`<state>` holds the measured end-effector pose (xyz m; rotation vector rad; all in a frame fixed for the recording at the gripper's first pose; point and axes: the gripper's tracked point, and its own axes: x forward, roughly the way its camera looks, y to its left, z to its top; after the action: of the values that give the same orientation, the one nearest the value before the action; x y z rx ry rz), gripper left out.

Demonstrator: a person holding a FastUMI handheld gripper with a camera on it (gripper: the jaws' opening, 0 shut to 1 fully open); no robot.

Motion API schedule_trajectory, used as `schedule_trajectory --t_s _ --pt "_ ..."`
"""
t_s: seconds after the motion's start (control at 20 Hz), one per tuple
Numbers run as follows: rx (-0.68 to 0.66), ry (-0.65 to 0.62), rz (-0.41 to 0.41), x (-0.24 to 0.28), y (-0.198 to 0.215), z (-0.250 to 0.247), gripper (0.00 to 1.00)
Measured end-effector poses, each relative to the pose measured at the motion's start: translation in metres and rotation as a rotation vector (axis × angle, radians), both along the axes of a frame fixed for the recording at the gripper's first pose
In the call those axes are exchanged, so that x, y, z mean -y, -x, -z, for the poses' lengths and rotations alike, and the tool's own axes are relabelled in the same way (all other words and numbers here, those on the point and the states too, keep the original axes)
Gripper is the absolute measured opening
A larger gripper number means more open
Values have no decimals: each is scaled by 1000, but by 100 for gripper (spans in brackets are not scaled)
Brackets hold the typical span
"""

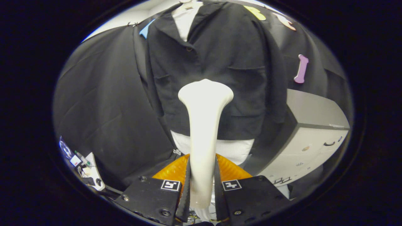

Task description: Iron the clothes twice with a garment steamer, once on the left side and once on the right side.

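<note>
Where the gripper view looks forward along the two fingers, the tool (202, 185) is closed on one white garment steamer (204, 125), both fingers pressing its handle from either side, each finger block carrying one square black-and-white marker and no readable writing. The steamer runs straight ahead toward 12 o'clock, its wide head lying over the lower middle of one dark jacket (216, 62), though whether the head touches the cloth cannot be told. The jacket hangs over one white garment (232, 149), which shows at the collar and below the hem. An orange rounded piece (230, 169) sits just beyond the fingers, under the steamer. At about 3 o'clock of the steamer stands one grey cabinet (314, 131) with a drawer handle; no brand can be read.
</note>
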<state>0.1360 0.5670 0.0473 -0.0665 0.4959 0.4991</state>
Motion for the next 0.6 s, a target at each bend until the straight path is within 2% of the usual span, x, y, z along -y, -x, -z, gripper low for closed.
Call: schedule_trajectory --t_s 0.15,0.45,0.6 --pt "6 -22 67 37 -5 -9 35" --pt "33 -58 200 162 -2 -14 35" --pt "30 -73 251 227 12 -14 35"
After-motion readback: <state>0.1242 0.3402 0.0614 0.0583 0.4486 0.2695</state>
